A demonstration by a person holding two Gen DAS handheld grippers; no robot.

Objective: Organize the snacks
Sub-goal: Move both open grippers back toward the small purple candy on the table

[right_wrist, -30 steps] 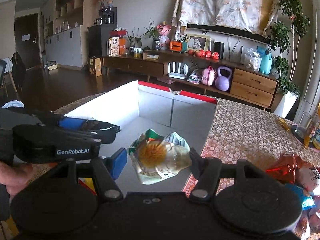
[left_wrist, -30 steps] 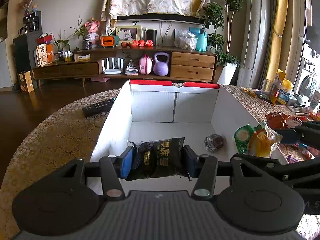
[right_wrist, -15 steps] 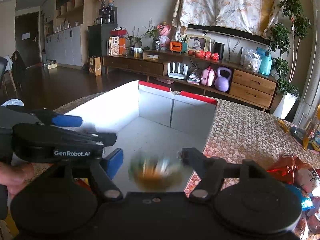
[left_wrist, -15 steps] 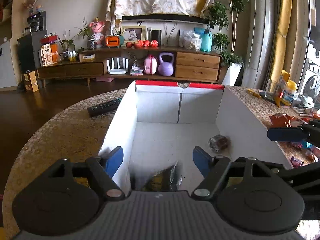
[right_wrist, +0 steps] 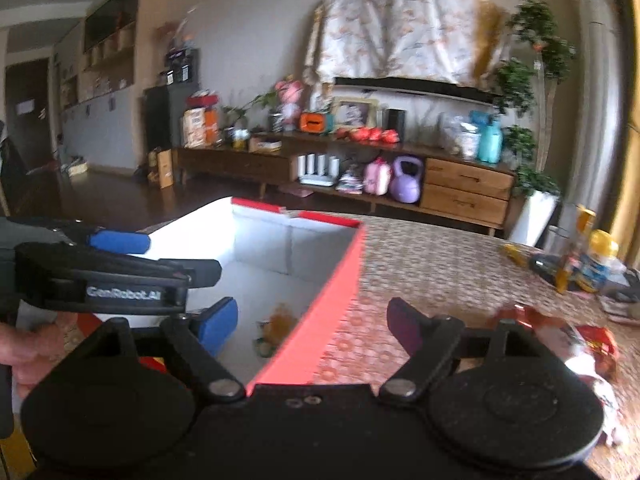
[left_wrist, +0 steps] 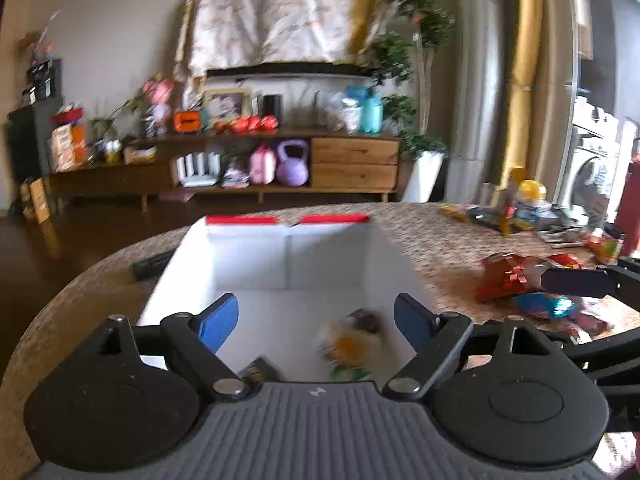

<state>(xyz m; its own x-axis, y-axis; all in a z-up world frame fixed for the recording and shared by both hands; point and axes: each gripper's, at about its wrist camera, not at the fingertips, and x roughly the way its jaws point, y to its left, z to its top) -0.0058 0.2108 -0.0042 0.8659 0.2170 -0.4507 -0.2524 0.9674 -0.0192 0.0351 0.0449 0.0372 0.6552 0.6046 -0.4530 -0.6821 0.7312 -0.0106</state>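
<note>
The white box (left_wrist: 192, 264) with red outer sides sits on the round patterned table (left_wrist: 72, 312). Inside it, on the floor near the right wall, lies a clear snack packet with an orange centre (left_wrist: 350, 346), blurred, and a small dark wrapped sweet (left_wrist: 366, 320) just behind it. A corner of a dark snack bag (left_wrist: 256, 370) shows at the near end of the box.

The left gripper (left_wrist: 316, 322) is above the near end of the box; its jaws have just been opening and stand wide apart, gripping nothing. The right gripper (right_wrist: 314, 324) straddles the box's right wall, jaws likewise just opened, with nothing pressed between them.

More snacks wait on the table to the right: a red foil packet (left_wrist: 508, 276) and a blue one (left_wrist: 540, 306).
</note>
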